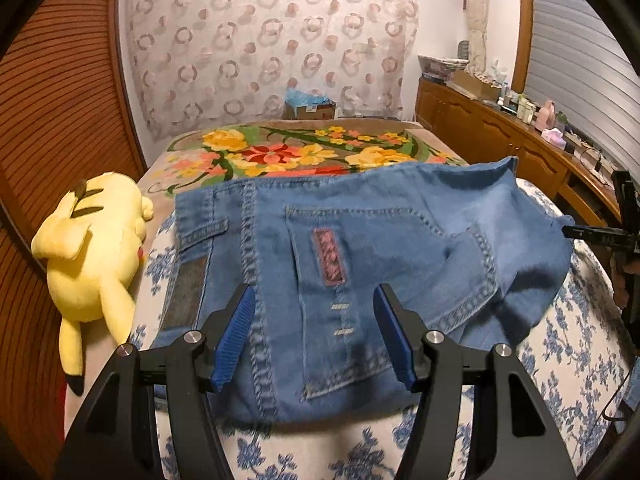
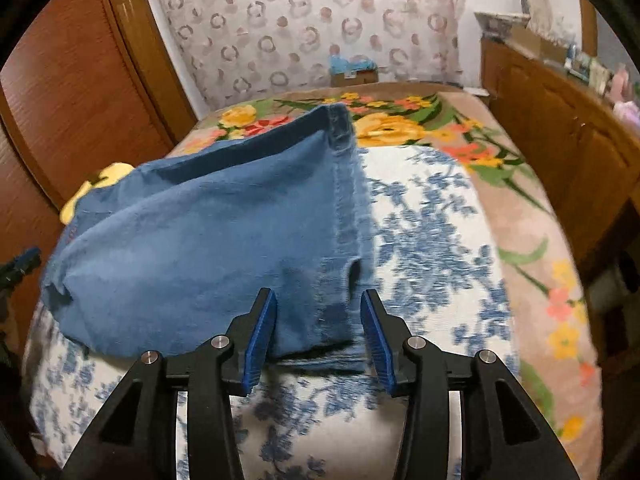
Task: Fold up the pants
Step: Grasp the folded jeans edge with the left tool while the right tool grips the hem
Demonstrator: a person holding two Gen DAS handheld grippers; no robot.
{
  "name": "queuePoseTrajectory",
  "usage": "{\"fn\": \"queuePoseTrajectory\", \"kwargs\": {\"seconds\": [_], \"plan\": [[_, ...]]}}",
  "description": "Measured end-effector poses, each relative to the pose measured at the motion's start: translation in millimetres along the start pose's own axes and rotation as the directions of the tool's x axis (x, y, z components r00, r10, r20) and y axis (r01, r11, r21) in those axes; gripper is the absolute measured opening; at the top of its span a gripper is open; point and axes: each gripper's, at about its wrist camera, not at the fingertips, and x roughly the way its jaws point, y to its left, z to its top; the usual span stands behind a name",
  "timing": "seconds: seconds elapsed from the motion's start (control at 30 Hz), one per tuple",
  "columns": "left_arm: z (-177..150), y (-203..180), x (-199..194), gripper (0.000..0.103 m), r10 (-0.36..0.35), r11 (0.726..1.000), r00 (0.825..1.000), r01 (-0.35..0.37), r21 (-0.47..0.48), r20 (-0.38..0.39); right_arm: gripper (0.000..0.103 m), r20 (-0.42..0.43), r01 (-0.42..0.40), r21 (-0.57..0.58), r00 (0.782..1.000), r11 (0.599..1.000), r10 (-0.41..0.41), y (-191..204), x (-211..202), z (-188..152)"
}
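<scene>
Your blue denim pants (image 1: 360, 248) lie bunched in a folded heap on the bed's white quilt with blue flowers (image 2: 432, 216), back pocket and pink patch facing up, with the yellow plush toy (image 1: 92, 256) just beside them on the left. You look to be between folds: the cloth is doubled over but lumpy, its right part raised in a hump, and nothing is gripped.

Your left hand-held gripper (image 1: 316, 336) hangs over the near edge of the pants, angled down, jaws spread wide, the blue pads either side of the pocket stitching and not pinching it. Your right hand-held gripper (image 2: 318, 336) is also tilted down at the near right corner, jaws parted; the hemmed edge runs between the pads, yet they do not press on it. So both are released.

Next, as I read it, you need a fresh grasp on the near edge with both sides, then a level carry toward the flowered blanket (image 2: 400, 128) at the far end. Watch that hump; it could fold in crooked.
</scene>
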Motion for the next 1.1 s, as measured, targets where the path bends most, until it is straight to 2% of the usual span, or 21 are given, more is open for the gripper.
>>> {"fn": "queuePoseTrajectory", "kwargs": {"seconds": [0.03,0.13,0.17,0.27,0.3,0.4,0.5,0.57,0.6,0.67,0.73,0.87,0.97,1.1], "plan": [[-2,1,-1,0.062,0.006,1.0,1.0,-0.006,-0.002,-0.004,0.025,0.01,-0.001,-0.008,1.0,1.0,0.001,0,-3,0],[-8,6,-2,0.062,0.025,1.0,1.0,-0.025,-0.005,-0.014,0.01,0.069,0.025,-0.075,0.997,0.997,-0.02,5,-18,1],[-10,7,-3,0.062,0.03,1.0,0.999,-0.03,-0.008,-0.015,0.009,0.09,0.022,-0.083,0.996,0.996,-0.015,4,-24,0],[-15,16,-6,0.062,0.047,0.999,0.999,-0.047,-0.02,-0.015,0.008,0.181,0.088,-0.072,0.981,0.994,-0.073,2,-49,-2],[-16,18,-7,0.062,0.052,0.998,0.999,-0.052,-0.025,-0.012,0.008,0.192,0.08,-0.048,0.979,0.996,-0.069,-1,-57,-4],[-21,30,-10,0.062,0.072,0.996,0.997,-0.073,-0.05,-0.012,0.008,0.141,0.081,-0.044,0.987,0.996,-0.074,-1,-53,-10],[-28,44,-11,0.063,0.095,0.992,0.995,-0.096,-0.08,-0.022,0.018,0.083,0.08,-0.052,0.994,0.995,-0.076,1,-40,-16],[-32,53,-10,0.063,0.115,0.988,0.993,-0.118,-0.102,-0.032,0.029,0.064,0.084,-0.041,0.995,0.996,-0.082,0,-37,-19],[-35,57,-10,0.064,0.123,0.986,0.992,-0.126,-0.111,-0.035,0.039,0.046,0.074,-0.037,0.996,0.997,-0.073,0,-34,-19],[-38,64,-10,0.078,0.135,0.982,0.99,-0.139,-0.127,-0.036,0.044,0.017,0.067,-0.037,0.998,0.997,-0.066,-1,-30,-21],[-40,68,-12,0.079,0.138,0.981,0.99,-0.14,-0.135,-0.025,0.049,0.002,0.081,-0.04,0.997,0.996,-0.081,-4,-26,-15],[-40,73,-7,0.079,0.156,0.978,0.987,-0.158,-0.139,-0.031,0.054,-0.036,0.082,-0.021,0.996,0.996,-0.083,-3,-14,-11],[-41,78,-2,0.079,0.171,0.973,0.984,-0.176,-0.148,-0.044,0.056,-0.028,0.094,-0.035,0.995,0.995,-0.095,-2,-8,3],[-44,83,6,0.079,0.19,0.967,0.979,-0.2,-0.16,-0.08,0.056,-0.014,0.099,-0.058,0.995,0.993,-0.1,10,-2,2]]}}
